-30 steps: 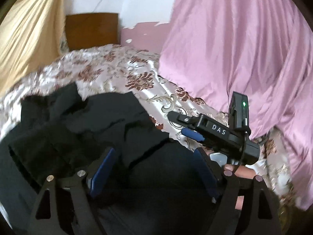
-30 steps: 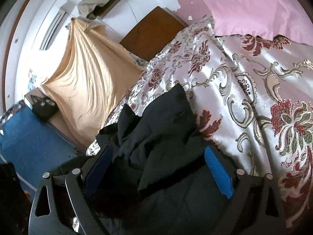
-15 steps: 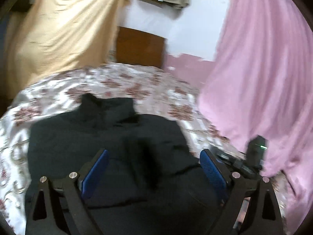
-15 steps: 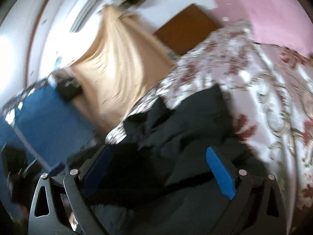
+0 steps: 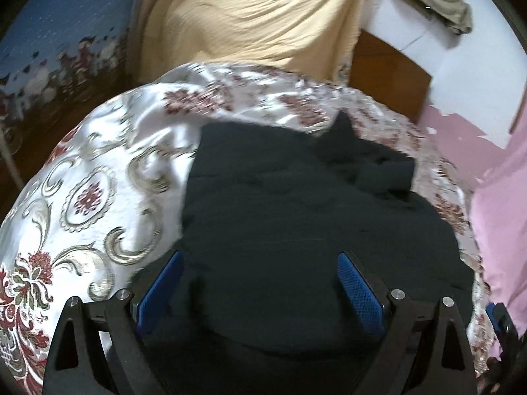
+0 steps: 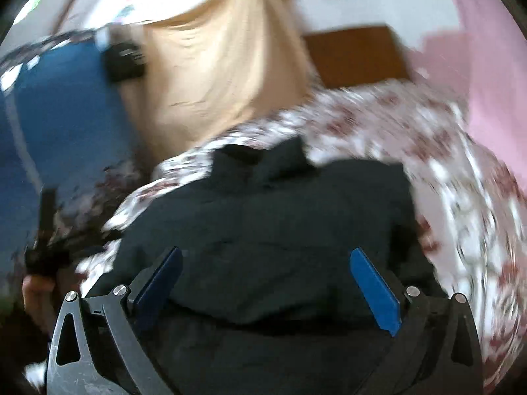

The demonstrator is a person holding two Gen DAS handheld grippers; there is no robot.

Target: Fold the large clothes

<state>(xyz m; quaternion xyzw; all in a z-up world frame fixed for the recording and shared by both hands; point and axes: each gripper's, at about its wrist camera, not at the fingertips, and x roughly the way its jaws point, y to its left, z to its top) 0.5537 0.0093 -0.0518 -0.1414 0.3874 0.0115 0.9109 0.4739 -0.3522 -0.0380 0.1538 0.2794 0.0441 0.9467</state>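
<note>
The black garment [image 5: 296, 217] is spread on the bed [image 5: 98, 197], seemingly half folded though blur obscures it, while the left tool [image 5: 260, 279] and right tool [image 6: 266, 276] are held above its near edge, jaws apart, for gripping.

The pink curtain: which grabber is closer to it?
Probably the right. In the left view the right gripper sits beside the pink curtain, while the left gripper hovers over the black garment.
</note>
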